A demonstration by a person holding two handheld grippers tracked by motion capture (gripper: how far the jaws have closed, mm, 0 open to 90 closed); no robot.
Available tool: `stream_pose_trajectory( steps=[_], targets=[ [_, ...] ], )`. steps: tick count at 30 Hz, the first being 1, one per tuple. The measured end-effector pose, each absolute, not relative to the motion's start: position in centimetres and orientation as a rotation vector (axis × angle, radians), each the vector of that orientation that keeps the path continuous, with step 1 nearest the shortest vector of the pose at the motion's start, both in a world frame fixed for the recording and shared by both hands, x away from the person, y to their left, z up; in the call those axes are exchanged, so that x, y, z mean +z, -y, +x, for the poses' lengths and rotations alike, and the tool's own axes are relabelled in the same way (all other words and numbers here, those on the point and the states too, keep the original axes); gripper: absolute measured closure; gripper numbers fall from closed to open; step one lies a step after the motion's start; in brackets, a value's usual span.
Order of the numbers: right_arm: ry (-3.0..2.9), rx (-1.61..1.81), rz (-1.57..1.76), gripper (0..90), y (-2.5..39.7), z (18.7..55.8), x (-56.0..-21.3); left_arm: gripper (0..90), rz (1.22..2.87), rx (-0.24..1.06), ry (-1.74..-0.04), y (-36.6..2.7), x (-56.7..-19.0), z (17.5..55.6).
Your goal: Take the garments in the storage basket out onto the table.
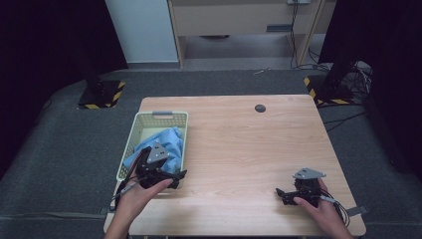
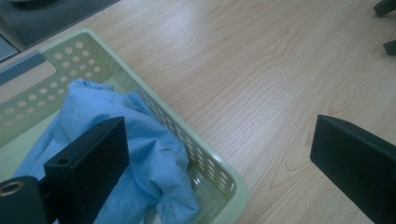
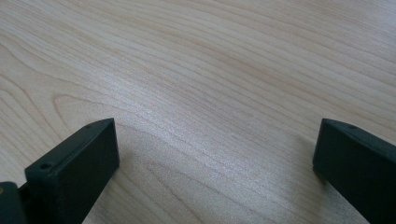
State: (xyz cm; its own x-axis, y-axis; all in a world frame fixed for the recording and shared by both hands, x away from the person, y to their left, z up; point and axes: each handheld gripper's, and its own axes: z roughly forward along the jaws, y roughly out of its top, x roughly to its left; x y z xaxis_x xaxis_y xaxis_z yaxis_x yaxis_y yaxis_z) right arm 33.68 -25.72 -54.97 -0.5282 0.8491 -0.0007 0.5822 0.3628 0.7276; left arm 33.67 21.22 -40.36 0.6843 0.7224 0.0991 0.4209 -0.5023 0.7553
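Two grippers are out, both with jaws spread wide and holding nothing. Left gripper (image 1: 180, 175) hangs over the near right corner of the basket (image 1: 130, 144), one jaw above the cloth (image 2: 140, 154), the other over bare table (image 1: 239, 144). Right gripper (image 1: 279, 193) sits low over the wood, well apart. One basket, one blue cloth, crumpled inside it.
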Motion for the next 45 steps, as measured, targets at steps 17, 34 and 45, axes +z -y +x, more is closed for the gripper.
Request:
stream_pose_trajectory(
  steps=[17, 34, 45],
  targets=[
    [-2.258, 0.974, 1.245, 0.5, 25.7, 33.7, -55.0, 3.3, 2.17, 0.518, -0.958, -22.8, -41.2, 37.3],
    [-2.26, 0.973, 1.243, 0.5, 25.7, 33.8, -55.0, 3.7, 2.212, 0.547, -0.975, -24.0, -41.7, 40.0],
    [-2.259, 0.972, 1.245, 0.5, 25.7, 33.8, -55.0, 3.1, 2.231, 0.535, -1.008, -24.9, -42.2, 40.6]
  ],
)
